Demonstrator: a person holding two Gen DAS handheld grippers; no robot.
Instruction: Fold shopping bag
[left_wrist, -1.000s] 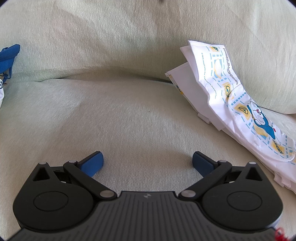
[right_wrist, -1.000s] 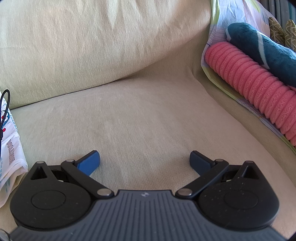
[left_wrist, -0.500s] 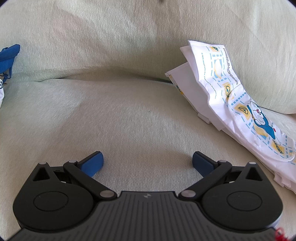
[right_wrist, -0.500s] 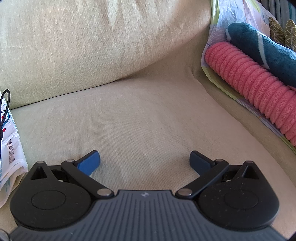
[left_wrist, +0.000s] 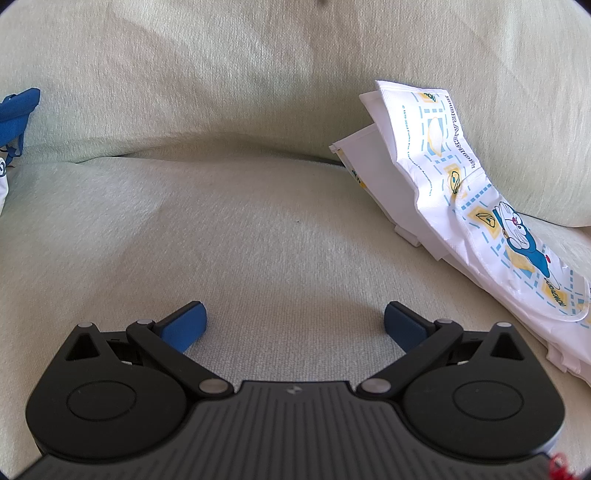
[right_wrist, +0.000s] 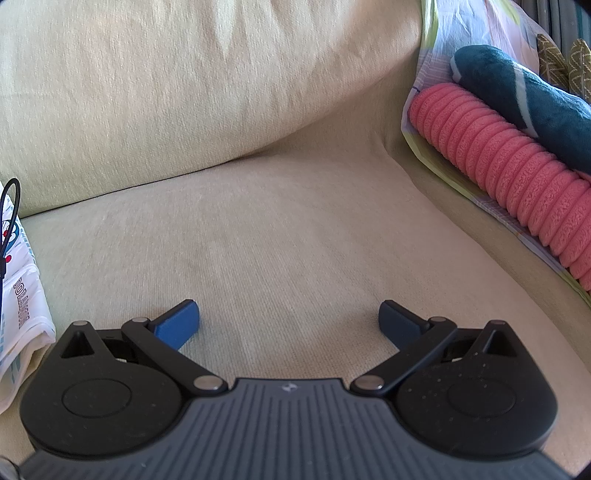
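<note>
A white shopping bag (left_wrist: 461, 199) printed with a blue cartoon cat lies crumpled on the sofa seat, leaning against the back cushion at the right of the left wrist view. Its edge (right_wrist: 22, 295) shows at the far left of the right wrist view. My left gripper (left_wrist: 294, 325) rests low over the seat, open, with nothing between its blue fingers, and the bag lies to its right. My right gripper (right_wrist: 289, 321) is open too and holds nothing; the bag sits to its left.
The pale sofa seat (left_wrist: 236, 229) and back cushion (right_wrist: 177, 92) fill both views. A blue cloth item (left_wrist: 16, 114) lies at the far left. A pink ribbed roll (right_wrist: 509, 177) and a dark teal plush (right_wrist: 524, 96) rest against the right armrest. A black cable (right_wrist: 9, 218) hangs over the bag's edge.
</note>
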